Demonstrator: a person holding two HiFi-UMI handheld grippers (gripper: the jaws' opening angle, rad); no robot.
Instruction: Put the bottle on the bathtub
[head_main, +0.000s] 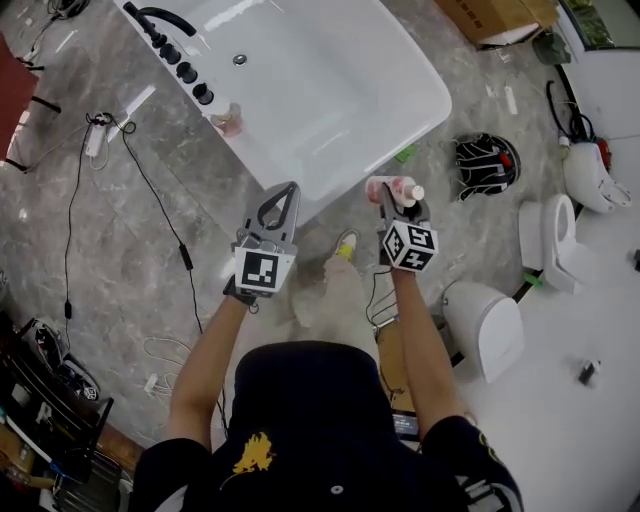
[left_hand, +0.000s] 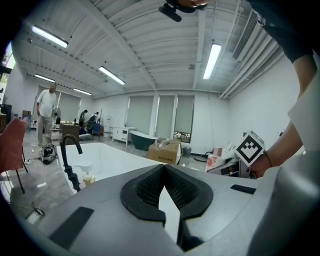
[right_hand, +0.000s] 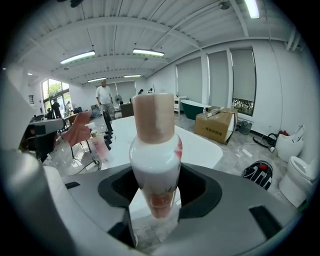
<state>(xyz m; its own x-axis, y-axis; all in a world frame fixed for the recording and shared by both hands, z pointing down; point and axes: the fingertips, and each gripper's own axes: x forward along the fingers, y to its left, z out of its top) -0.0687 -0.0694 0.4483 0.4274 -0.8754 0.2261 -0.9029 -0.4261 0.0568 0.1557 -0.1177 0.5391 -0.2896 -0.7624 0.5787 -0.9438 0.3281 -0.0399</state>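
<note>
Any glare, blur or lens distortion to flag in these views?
Head view: sharp, with mild sheen on the white bathtub. Left gripper view: heavy fisheye, dark corners, ceiling lamps blown out. Right gripper view: same fisheye; the bottle between the jaws is close, bulged and slightly soft.

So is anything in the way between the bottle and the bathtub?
Nothing visible is in the way. The right gripper holds the bottle just beside the bathtub, with only bare floor between. A pump bottle sits on the rim, off to the left.
</note>
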